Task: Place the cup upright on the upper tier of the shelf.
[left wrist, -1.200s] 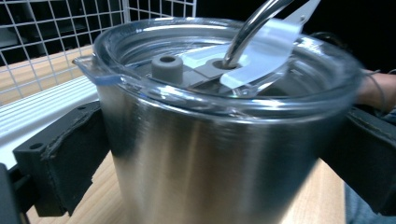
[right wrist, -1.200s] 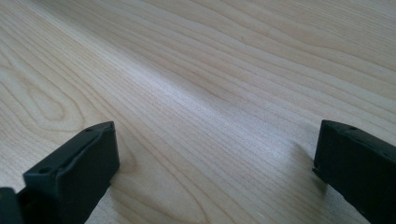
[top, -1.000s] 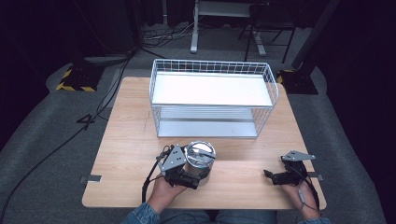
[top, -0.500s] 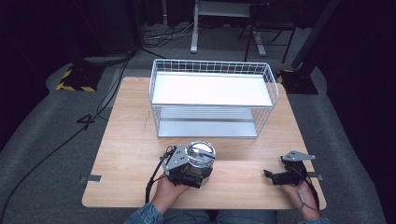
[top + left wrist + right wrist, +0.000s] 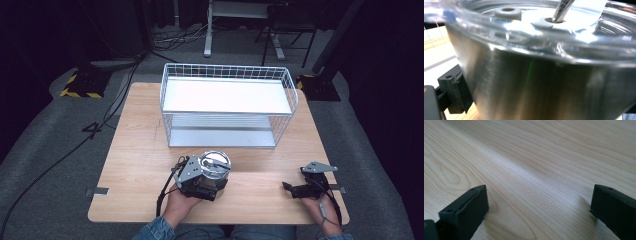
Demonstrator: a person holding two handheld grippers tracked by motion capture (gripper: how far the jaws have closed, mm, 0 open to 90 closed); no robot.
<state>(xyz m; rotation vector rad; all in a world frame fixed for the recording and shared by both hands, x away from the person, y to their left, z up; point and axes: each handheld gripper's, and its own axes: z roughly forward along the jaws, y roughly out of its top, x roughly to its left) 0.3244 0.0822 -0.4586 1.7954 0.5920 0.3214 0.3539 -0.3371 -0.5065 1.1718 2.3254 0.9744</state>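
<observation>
Little has shifted: left tool [image 5: 212,181] still clamps the steel pot [image 5: 215,167] near the counter's [image 5: 135,150] front edge, wire rack [image 5: 227,107] straight behind; right tool [image 5: 536,215] gapes, empty.

Left gripper [image 5: 212,181] sits near the table's front edge, jaws clamping a pot; right gripper [image 5: 289,188], near the front right corner, gapes wide.

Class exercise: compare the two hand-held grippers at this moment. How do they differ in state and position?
The left gripper has its jaws around a lidded steel pot; the right gripper is open, with nothing between its jaws. The left sits near the table's front middle, the right towards its right edge. Both are hand-held and low over the table.
</observation>
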